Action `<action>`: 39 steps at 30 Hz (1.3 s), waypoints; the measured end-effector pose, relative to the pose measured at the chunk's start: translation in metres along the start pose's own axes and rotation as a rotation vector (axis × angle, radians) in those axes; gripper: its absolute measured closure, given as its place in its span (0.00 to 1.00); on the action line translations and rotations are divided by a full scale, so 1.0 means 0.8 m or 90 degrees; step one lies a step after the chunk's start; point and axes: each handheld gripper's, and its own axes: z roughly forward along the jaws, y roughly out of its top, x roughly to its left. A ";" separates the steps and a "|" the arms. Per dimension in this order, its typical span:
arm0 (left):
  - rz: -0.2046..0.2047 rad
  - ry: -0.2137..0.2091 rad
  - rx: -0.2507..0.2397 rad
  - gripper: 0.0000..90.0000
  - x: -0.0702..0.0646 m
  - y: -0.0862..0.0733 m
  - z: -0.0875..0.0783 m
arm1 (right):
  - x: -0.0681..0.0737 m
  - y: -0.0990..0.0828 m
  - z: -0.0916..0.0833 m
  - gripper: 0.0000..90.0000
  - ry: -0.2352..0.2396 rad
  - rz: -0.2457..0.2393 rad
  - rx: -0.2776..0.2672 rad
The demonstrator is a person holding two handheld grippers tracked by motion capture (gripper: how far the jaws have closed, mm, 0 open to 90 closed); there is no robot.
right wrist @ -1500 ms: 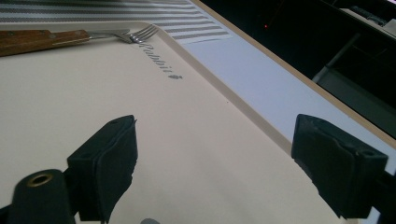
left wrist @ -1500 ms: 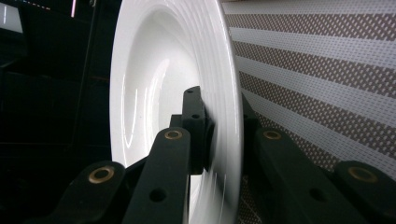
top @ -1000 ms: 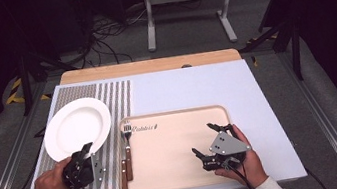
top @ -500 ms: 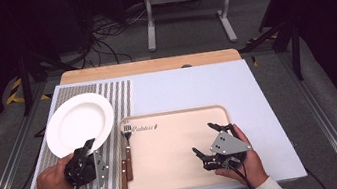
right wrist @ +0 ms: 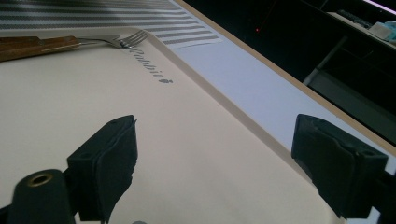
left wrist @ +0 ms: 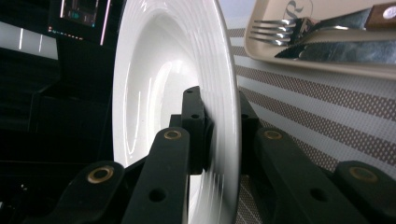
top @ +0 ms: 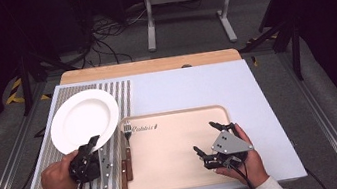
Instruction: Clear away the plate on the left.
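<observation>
Plate: the white plate [top: 84,120] is what we are handling; it sits just ahead of our left tool [top: 87,160], tilted up off the striped mat [top: 123,93], its near rim caught in the tool.
Left tool: clenched on the plate's rim; in the left gripper view the two jaws press the rim [left wrist: 219,126] from either side, one on the inner face, one on the underside.
Right tool: our right tool [top: 213,144] hangs released over the tray [top: 184,180], jaws standing wide apart with nothing between them.
Done so far: we judge the grasp made and the lift begun, since the plate stands on edge in the left gripper view and no longer lies flat.
Cutlery: the fork [top: 127,143] lies to the right of our left tool, along the tray's left edge, with a knife [top: 123,166] beside it.
Left to do: as we read it, the plate has yet to cross to the tray's bare middle, to the right of our left tool, and be set down there.
Unclear: we cannot tell how firmly the rim is seated.
</observation>
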 end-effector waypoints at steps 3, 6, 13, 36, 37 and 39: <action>0.004 0.004 -0.003 0.90 0.000 0.005 0.000 | -0.001 0.000 -0.001 0.17 -0.001 0.002 -0.002; 0.010 0.004 -0.009 0.90 0.000 0.009 0.000 | -0.001 0.000 -0.001 0.17 -0.004 0.003 -0.004; 0.012 0.005 -0.023 0.90 -0.001 0.020 0.000 | -0.003 0.000 -0.003 0.17 -0.010 0.005 -0.007; 0.026 -0.004 -0.072 0.89 -0.008 0.057 0.001 | -0.006 0.000 -0.006 0.17 -0.024 0.014 -0.014; 0.029 -0.005 -0.073 0.89 -0.009 0.059 0.001 | -0.007 0.000 -0.006 0.17 -0.025 0.015 -0.014; 0.031 -0.006 -0.078 0.89 -0.010 0.062 0.001 | -0.009 0.000 -0.007 0.17 -0.029 0.018 -0.017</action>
